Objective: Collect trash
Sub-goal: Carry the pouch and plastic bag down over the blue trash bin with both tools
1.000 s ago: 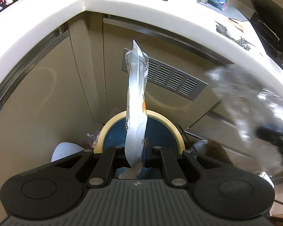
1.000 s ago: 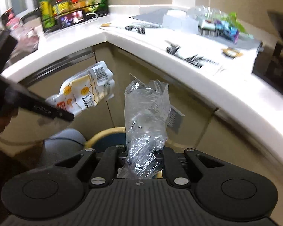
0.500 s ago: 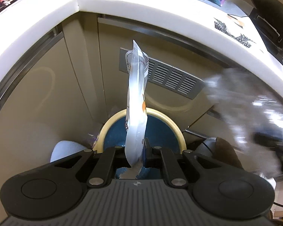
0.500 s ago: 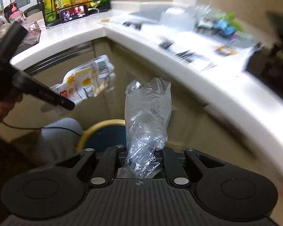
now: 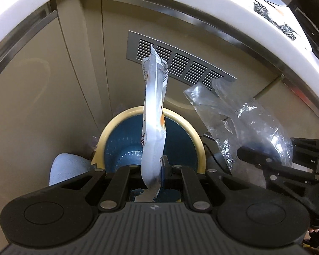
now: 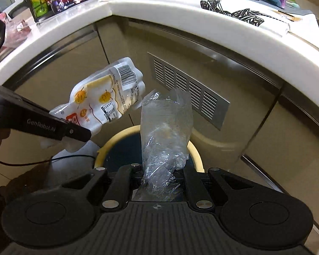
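My left gripper (image 5: 154, 170) is shut on a white snack wrapper (image 5: 154, 114) with orange print, seen edge-on and standing up over a blue trash bin with a cream rim (image 5: 121, 116). The wrapper's printed face shows in the right wrist view (image 6: 104, 102). My right gripper (image 6: 159, 174) is shut on a crumpled clear plastic bag (image 6: 165, 127), held above the same bin (image 6: 114, 140). In the left wrist view the bag (image 5: 240, 123) and right gripper (image 5: 257, 157) sit just right of the bin.
The bin stands on the floor against beige cabinets with a metal vent grille (image 5: 180, 63). A white countertop (image 6: 202, 21) curves overhead, carrying patterned cloths, bottles and a phone. A pale blue object (image 5: 63, 165) lies left of the bin.
Both grippers have moved down below the counter edge and closer to the bin. The right gripper with the clear bag has come in beside the left one.
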A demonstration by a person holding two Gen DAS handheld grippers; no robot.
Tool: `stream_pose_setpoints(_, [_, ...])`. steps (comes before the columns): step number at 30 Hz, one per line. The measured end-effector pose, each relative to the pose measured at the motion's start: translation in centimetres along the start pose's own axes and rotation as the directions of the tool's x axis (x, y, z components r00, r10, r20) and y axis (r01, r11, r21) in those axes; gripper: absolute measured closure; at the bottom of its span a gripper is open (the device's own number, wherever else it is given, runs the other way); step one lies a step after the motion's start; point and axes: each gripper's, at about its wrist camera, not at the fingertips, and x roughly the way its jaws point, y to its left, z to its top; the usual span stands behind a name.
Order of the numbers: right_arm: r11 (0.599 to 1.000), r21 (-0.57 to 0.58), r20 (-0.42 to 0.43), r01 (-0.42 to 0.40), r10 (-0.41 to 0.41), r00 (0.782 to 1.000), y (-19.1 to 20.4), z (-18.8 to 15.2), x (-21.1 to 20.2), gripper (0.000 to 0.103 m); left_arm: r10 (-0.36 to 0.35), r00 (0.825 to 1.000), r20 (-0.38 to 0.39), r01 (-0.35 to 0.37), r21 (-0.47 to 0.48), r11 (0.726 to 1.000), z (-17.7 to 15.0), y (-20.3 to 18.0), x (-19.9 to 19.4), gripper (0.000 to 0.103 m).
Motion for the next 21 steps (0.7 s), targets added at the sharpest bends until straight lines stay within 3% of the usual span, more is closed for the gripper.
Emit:
stream_pose_setpoints(12, [1.0, 0.003, -0.045, -0.012, 0.012, 0.999, 0.1, 0.6, 0.7, 0.093, 0.022, 0.999, -0.048, -0.022, -0.001, 1.0, 0.4, -0.4, 1.1, 0.094])
stream_pose_setpoints(21, [0.999, 0.033, -0.145, 0.008, -0.003, 0.989, -1.0, 1.0, 4.2, 0.093, 0.055, 0.984, -0.171, -0.056, -0.004, 0.998, 1.1, 0.2, 6.1, 0.094])
